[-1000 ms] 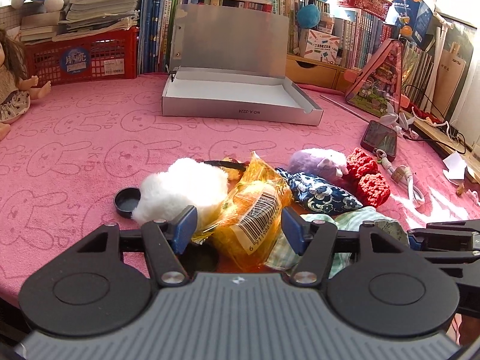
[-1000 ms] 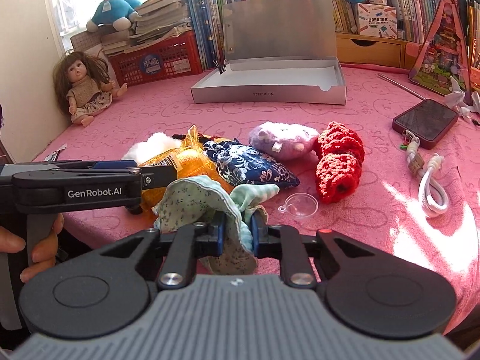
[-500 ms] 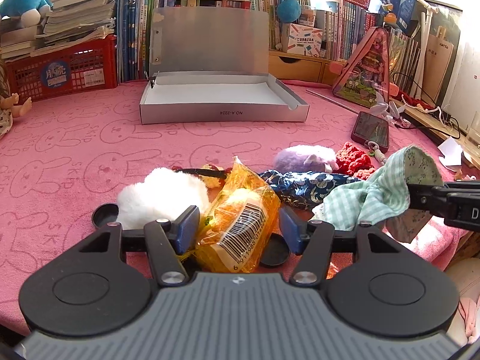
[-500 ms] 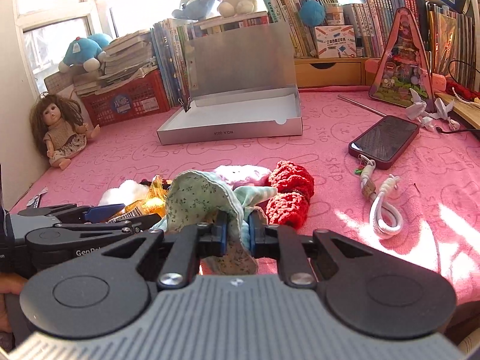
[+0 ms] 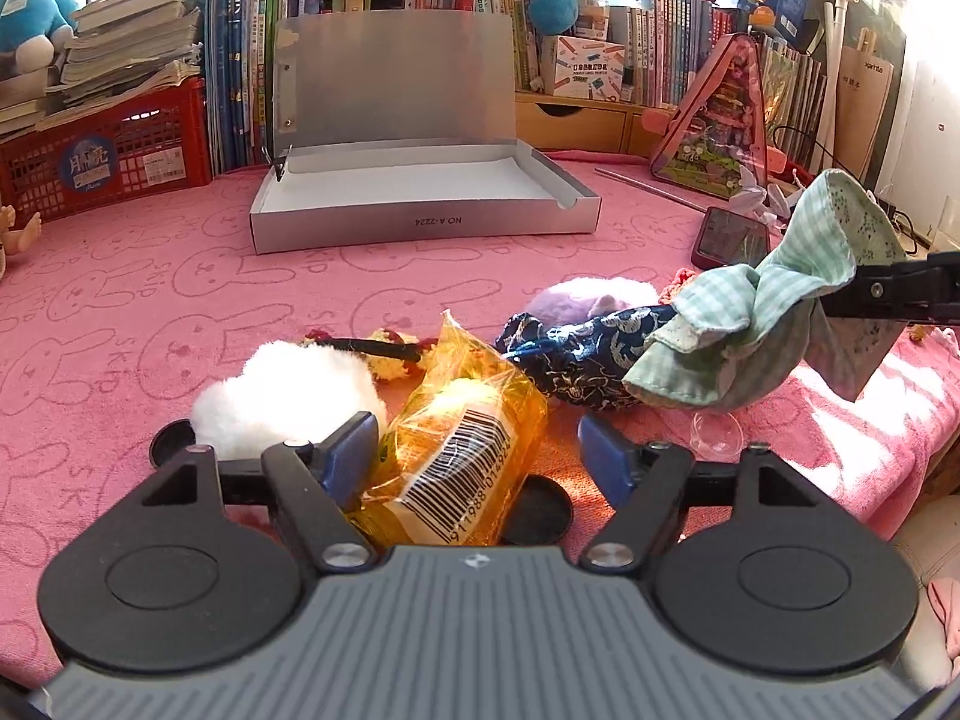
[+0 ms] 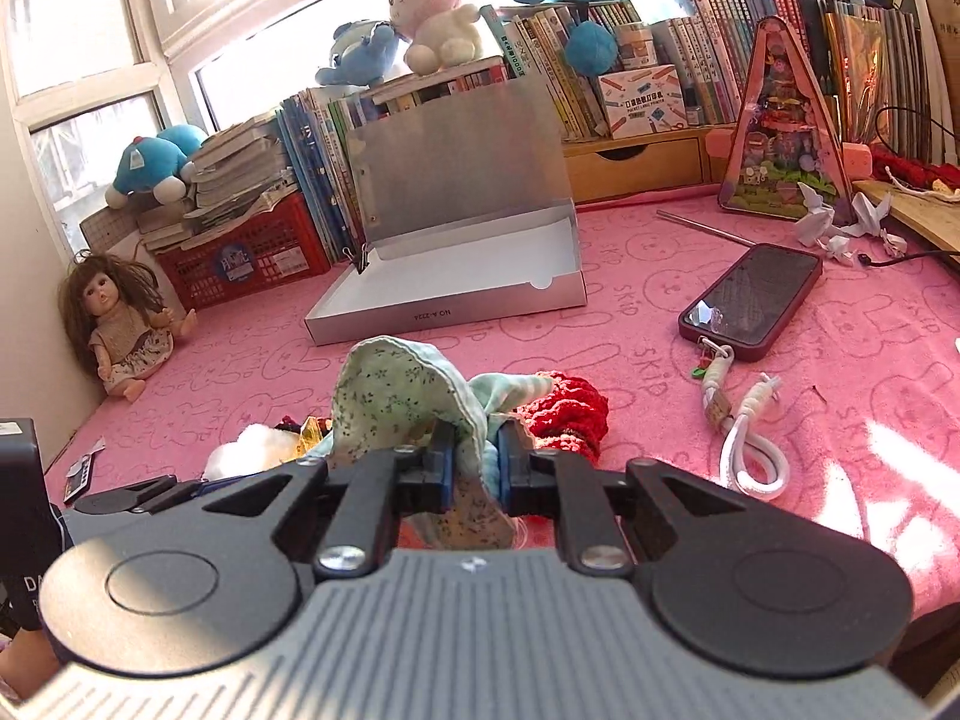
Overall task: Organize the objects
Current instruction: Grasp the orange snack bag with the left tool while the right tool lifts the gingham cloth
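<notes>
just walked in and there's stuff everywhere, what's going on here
A person is tidying small items on a pink towel with two handheld grippers. The right gripper is shut on a green cloth bag and holds it lifted above the pile. The left gripper is open around an orange plastic packet lying in the pile. The open silver box behind looks empty.
</notes>
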A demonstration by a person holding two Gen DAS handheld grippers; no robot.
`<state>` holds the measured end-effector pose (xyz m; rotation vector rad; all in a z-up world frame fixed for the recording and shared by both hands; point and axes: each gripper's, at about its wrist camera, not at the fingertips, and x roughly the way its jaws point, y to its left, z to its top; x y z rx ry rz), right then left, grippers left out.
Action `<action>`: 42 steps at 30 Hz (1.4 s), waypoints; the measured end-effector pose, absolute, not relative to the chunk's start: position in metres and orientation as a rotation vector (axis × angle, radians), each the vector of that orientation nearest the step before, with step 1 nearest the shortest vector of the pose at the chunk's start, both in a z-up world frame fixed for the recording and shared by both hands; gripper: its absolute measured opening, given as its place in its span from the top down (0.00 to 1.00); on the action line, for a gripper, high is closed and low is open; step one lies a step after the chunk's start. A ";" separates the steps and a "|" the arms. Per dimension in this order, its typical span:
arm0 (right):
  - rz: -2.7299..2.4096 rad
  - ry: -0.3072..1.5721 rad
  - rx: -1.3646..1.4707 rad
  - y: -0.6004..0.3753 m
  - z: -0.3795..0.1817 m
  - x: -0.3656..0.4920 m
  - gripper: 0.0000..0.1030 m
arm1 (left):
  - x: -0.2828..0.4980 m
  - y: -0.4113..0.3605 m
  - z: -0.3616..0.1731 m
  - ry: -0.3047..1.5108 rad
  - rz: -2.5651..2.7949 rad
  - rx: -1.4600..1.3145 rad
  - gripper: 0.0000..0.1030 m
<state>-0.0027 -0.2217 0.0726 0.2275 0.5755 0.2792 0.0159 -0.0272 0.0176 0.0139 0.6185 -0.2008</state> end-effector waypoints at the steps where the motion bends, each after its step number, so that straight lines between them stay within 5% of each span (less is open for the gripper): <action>1: 0.286 0.570 0.238 -0.223 0.073 -0.003 0.83 | 0.016 -0.027 0.018 0.617 -0.196 0.012 0.28; 3: 0.299 0.558 0.258 -0.226 0.075 -0.004 0.83 | 0.018 -0.026 0.018 0.620 -0.180 0.018 0.47; 6: 0.304 0.531 0.270 -0.228 0.078 -0.006 0.83 | 0.020 -0.021 0.020 0.629 -0.181 -0.021 0.54; 42: 0.231 0.484 0.336 -0.247 0.097 0.027 0.83 | 0.057 0.012 0.069 0.594 -0.181 -0.153 0.55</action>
